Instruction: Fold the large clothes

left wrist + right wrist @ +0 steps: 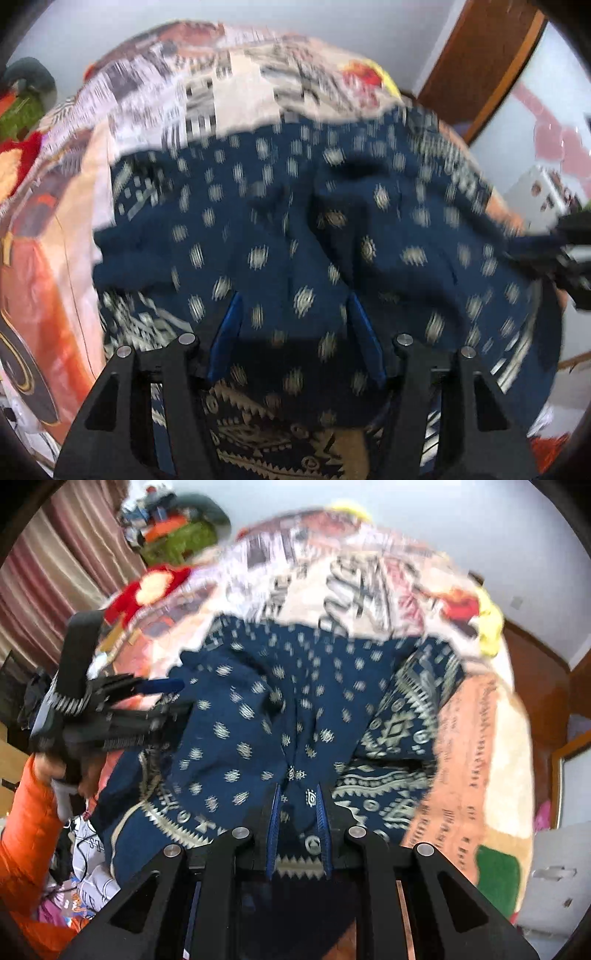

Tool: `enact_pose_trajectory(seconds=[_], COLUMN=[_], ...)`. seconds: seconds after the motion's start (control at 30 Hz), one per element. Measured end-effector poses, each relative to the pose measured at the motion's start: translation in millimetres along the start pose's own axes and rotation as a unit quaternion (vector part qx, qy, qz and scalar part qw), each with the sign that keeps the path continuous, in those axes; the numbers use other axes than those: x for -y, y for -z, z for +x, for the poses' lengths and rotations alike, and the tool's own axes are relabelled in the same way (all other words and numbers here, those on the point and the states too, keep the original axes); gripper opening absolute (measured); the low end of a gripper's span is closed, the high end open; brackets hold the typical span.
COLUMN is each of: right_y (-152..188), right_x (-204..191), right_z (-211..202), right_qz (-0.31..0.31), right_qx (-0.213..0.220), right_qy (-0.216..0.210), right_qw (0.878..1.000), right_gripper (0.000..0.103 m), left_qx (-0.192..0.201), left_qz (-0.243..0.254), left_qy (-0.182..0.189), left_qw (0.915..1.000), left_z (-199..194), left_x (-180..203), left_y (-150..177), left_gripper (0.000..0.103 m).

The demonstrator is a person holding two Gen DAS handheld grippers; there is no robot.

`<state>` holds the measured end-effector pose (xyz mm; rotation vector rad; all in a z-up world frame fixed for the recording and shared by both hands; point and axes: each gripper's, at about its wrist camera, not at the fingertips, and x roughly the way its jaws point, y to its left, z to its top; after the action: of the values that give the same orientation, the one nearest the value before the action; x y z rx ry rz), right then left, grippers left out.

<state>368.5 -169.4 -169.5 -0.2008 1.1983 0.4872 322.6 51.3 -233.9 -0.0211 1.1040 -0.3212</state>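
Note:
A large navy garment (280, 229) with pale woven motifs and patterned borders lies rumpled on a bed; it also fills the right wrist view (258, 720). My left gripper (295, 306) hangs over its near part with the jaws wide apart and cloth between the blue fingers (229, 332). My right gripper (299, 794) has its jaws close together on a fold of the garment's patterned hem. The left gripper also shows in the right wrist view (162, 686) at the garment's left edge. Both views are motion-blurred.
The bed carries a patchwork cover (221, 88) in orange, cream and grey. Stuffed toys (173, 539) sit at its far side by a curtain (55, 554). A wooden door frame (491, 55) stands on the right. Loose clothes (88, 871) lie by the bed.

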Motion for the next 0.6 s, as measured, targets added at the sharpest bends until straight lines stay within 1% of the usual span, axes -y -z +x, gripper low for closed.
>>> enact_pose_trajectory(seconds=[0.03,0.07,0.1,0.2,0.3,0.33,0.37,0.4,0.43,0.47,0.53,0.57,0.6], right_y=[-2.5,-4.4,-4.8,-5.6,-5.5,-3.9,-2.5,-1.4,1.4,3.2,5.9,6.6,7.0], right_x=[0.6,0.8,0.8,0.7,6.7,9.4,11.3,13.6,17.1,21.5,33.1,42.3,46.8], right_z=[13.1,33.2,41.7,47.3,45.4,45.1,43.6,43.2,42.7,40.8,39.3,37.6,35.8], right_qz=[-0.003,-0.011,-0.018,-0.051,-0.05,-0.051,-0.053,-0.053,-0.05,-0.041,-0.012,0.02,0.038], right_qx=[-0.02,-0.051,-0.06,-0.059,-0.067,-0.065,-0.061,-0.055,-0.045,-0.032,-0.032,-0.036,-0.037], right_qy=[0.0,0.009,0.016,0.025,0.029,0.028,0.038,0.067,0.105,0.13,0.097,0.078,0.066], right_qw=[1.0,0.999,0.998,0.997,0.996,0.996,0.996,0.995,0.992,0.99,0.995,0.996,0.996], right_gripper=[0.015,0.015,0.015,0.015,0.016,0.018,0.037,0.071,0.084,0.09,0.089,0.089,0.089], left_qx=[0.015,0.026,0.03,0.027,0.021,0.022,0.024,0.026,0.028,0.028,0.026,0.025,0.026], left_qz=[0.0,-0.003,-0.005,-0.016,-0.022,-0.02,-0.017,-0.016,-0.015,-0.016,-0.021,-0.021,-0.019], left_qy=[-0.002,-0.005,-0.005,0.014,0.021,0.021,0.019,0.018,0.017,0.017,0.016,0.014,0.006], left_qw=[0.9999,0.9996,0.9995,0.9994,0.9993,0.9994,0.9994,0.9994,0.9994,0.9993,0.9993,0.9994,0.9995], left_z=[-1.1,-3.5,-5.2,-4.0,-1.0,-1.4,-2.1,-3.3,-4.2,-5.4,-10.5,-14.2,-20.2], left_x=[0.1,-0.1,-1.6,-7.3,-10.3,-10.2,-9.6,-8.9,-8.6,-8.8,-10.3,-11.1,-12.4], left_y=[7.5,12.5,15.9,16.2,15.2,15.4,15.8,16.8,17.9,18.6,19.5,20.0,20.6], left_gripper=[0.063,0.068,0.07,0.071,0.073,0.073,0.073,0.073,0.073,0.073,0.073,0.073,0.072])
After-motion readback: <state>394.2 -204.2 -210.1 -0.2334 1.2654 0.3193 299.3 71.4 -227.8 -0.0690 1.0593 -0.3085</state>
